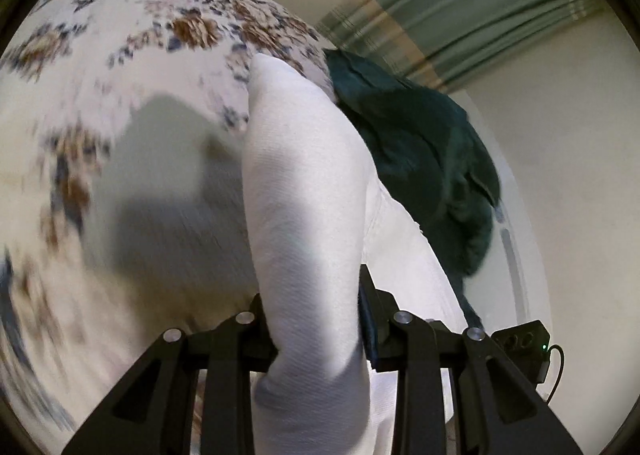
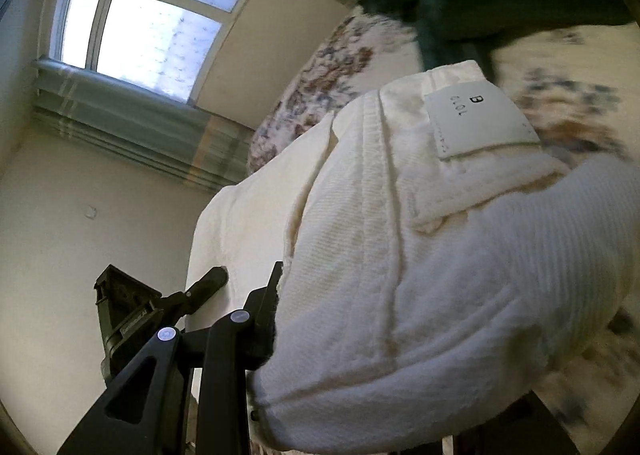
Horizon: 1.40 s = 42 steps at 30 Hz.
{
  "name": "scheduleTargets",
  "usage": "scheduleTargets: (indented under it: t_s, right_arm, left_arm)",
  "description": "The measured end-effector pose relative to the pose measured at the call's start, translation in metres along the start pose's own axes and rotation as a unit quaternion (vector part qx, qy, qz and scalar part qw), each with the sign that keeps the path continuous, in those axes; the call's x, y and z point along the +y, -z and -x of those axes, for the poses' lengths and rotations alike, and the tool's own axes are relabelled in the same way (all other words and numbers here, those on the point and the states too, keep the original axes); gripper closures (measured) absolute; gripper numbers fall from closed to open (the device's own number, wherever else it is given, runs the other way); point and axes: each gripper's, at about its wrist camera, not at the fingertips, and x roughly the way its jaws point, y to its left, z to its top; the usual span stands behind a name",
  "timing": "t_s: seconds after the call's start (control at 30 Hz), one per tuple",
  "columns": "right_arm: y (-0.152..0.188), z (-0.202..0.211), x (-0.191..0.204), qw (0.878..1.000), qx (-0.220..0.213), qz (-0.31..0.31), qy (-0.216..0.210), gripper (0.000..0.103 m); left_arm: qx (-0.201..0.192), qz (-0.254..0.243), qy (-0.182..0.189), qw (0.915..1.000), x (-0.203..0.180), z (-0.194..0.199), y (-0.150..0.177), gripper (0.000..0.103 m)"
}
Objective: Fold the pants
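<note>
Pants: white pants (image 1: 308, 215) hang bunched between both claws, above the floral bedspread (image 1: 132, 55).
Label: patch (image 2: 478, 121) at 1 o'clock in the right wrist view.
Left gripper (image 1: 316, 307): clenched on a thick fold of the pants, pointing across the bed.
Right gripper (image 2: 320, 295): one finger (image 2: 260, 307) visible against the fabric; grip cannot be told; tilted toward the window (image 2: 152, 15).
Dark green garment (image 1: 420, 159): on the bedspread at 2 o'clock of the left-view fold.

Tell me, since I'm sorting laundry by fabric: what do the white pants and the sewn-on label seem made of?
The white pants look like a thick woven cotton, perhaps twill or denim: matte, with fine diagonal ribbing and raised stitched seams. The label looks like smooth, stiff leather or paper-like patch, stitched at the edges and printed; which one is unclear.
</note>
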Motion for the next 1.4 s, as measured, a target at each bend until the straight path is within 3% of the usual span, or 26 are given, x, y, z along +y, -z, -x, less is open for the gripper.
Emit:
scheduleTargets:
  t_s: [0.13,0.2,0.33,0.4,0.47,0.63,0.7,0.77,0.83,0.93,1.0,1.17,1.27,1.4]
  right_arm:
    - [-0.024,-0.113,0.004,1.000,-0.003,-0.002,-0.013,0.070]
    - [-0.028,-0.167,-0.004,1.000,0.001,-0.003,-0.009,0.070]
    - [-0.017,-0.242,-0.032,0.999,0.031,-0.012,0.024,0.070]
    - [-0.010,-0.260,-0.046,0.998,0.041,-0.005,0.043,0.068]
    - [-0.005,-0.265,-0.052,0.997,0.049,-0.001,0.053,0.059]
    - [-0.010,-0.251,-0.062,0.992,0.090,-0.021,0.087,0.038]
    - [-0.010,-0.242,-0.056,0.987,0.101,-0.003,0.125,0.032]
    - [-0.009,-0.231,-0.045,0.980,0.112,0.022,0.162,0.027]
    - [-0.007,-0.219,-0.029,0.968,0.117,0.061,0.211,0.018]
    - [0.000,-0.193,0.001,0.943,0.105,0.132,0.288,0.005]
    - [0.008,-0.169,0.021,0.924,0.088,0.171,0.330,0.001]
    - [0.014,-0.116,0.068,0.897,0.054,0.212,0.385,0.000]
    - [0.020,-0.082,0.099,0.889,0.033,0.230,0.394,0.000]
    - [0.032,-0.019,0.138,0.890,0.013,0.239,0.388,0.000]
  left_arm:
    - [0.014,-0.014,-0.017,0.9997,0.074,-0.043,-0.071,0.076]
    - [0.021,-0.011,-0.027,0.9994,0.111,-0.065,-0.083,0.076]
    - [0.041,0.010,-0.051,0.9978,0.174,-0.096,-0.080,0.075]
    - [0.037,0.019,-0.036,0.9985,0.191,-0.098,-0.071,0.072]
    - [0.035,0.024,-0.027,0.9987,0.194,-0.092,-0.064,0.068]
    - [0.023,0.041,-0.059,0.9972,0.187,-0.067,-0.045,0.057]
    - [0.017,0.020,-0.110,0.9936,0.173,-0.057,-0.040,0.051]
    - [0.012,-0.008,-0.167,0.9858,0.153,-0.046,-0.032,0.037]
    - [0.008,-0.029,-0.222,0.9747,0.133,-0.035,-0.021,0.026]
    - [0.006,-0.047,-0.262,0.9638,0.104,-0.020,-0.005,0.009]
    - [0.003,-0.061,-0.283,0.9571,0.082,-0.009,0.005,0.008]
    - [-0.008,-0.077,-0.304,0.9496,0.034,0.023,0.027,0.003]
    - [-0.020,-0.089,-0.310,0.9463,0.004,0.044,0.035,0.003]
    - [-0.045,-0.110,-0.317,0.9409,-0.046,0.083,0.054,0.003]
